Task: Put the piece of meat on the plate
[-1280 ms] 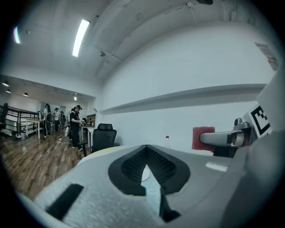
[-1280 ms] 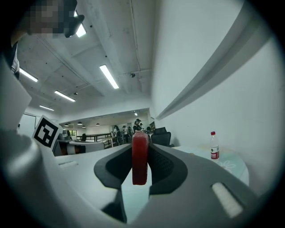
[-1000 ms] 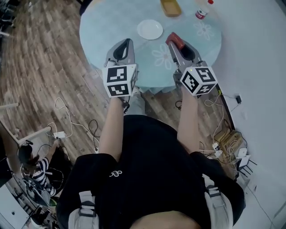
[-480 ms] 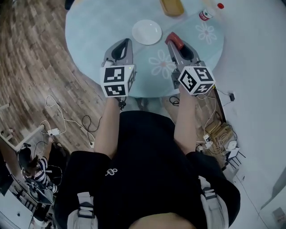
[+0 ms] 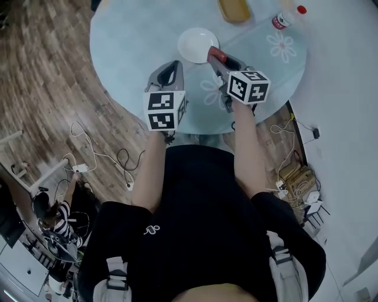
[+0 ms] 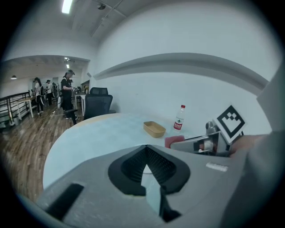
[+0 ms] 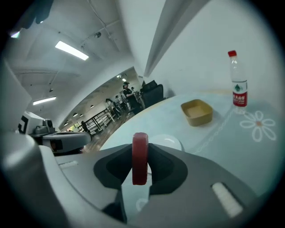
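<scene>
A white plate [image 5: 196,45] lies on the round pale-blue table [image 5: 130,41]. My right gripper [image 5: 216,55] is shut on a thick red slice of meat [image 5: 215,53], which stands on edge between the pads, at the plate's right rim. In the right gripper view the meat [image 7: 139,158] sits in front of the plate [image 7: 168,143]. My left gripper [image 5: 175,63] hangs just below the plate. Its jaws meet at the tips with nothing between them [image 6: 145,149]. From the left gripper view the meat [image 6: 173,142] shows to the right.
A shallow yellow tray [image 5: 234,10] and a water bottle with a red cap [image 5: 284,19] stand at the table's far side. Flower prints mark the tablecloth [image 5: 282,46]. Cables lie on the wooden floor [image 5: 88,147]. People stand far off in the hall [image 6: 67,91].
Both grippers have moved forward and down over the table toward the plate. The right one, still holding the meat, now reaches the plate's right rim.
</scene>
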